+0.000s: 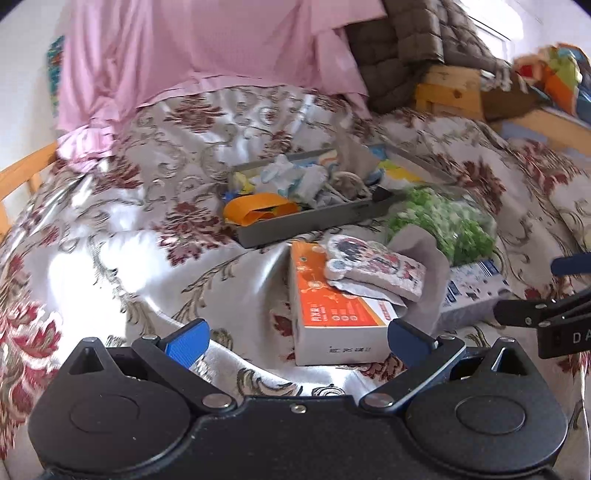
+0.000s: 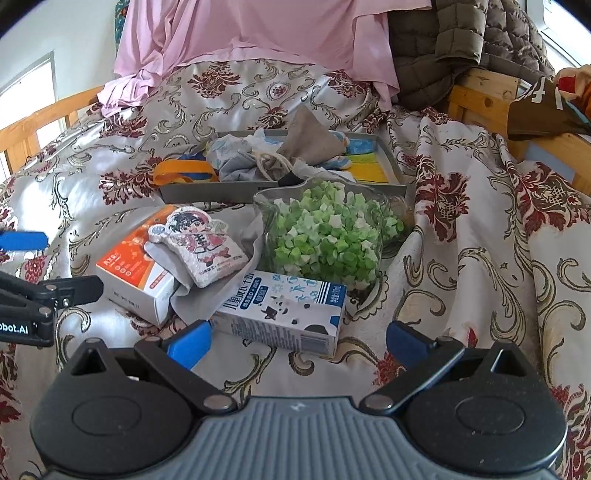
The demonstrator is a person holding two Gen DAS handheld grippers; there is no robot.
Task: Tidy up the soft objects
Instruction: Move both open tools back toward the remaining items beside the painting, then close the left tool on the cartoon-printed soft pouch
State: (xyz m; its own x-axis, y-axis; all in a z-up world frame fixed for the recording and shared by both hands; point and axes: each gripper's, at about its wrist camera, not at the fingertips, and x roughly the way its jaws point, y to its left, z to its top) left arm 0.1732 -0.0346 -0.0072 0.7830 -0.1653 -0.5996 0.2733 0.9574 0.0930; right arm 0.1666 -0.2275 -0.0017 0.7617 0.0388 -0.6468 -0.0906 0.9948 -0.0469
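Observation:
A small plush pad printed with a cartoon figure (image 2: 201, 247) lies on a grey cloth (image 2: 199, 295) across an orange and white box (image 2: 133, 273); it also shows in the left wrist view (image 1: 376, 267). A grey tray (image 2: 207, 192) behind holds an orange strap (image 2: 181, 171), a grey drawstring pouch (image 2: 306, 144), tissue packs and coloured cloths. My left gripper (image 1: 297, 338) is open and empty, just short of the orange box (image 1: 332, 314). My right gripper (image 2: 297, 341) is open and empty in front of a blue and white carton (image 2: 284, 310).
A clear star-shaped jar of green and white paper stars (image 2: 325, 236) lies between tray and carton. All rest on a floral satin bedspread (image 2: 480, 258). Pink sheet (image 2: 240, 26) and a brown quilted jacket (image 2: 461, 37) hang behind. Wooden bed rails (image 2: 476, 96) stand at both sides.

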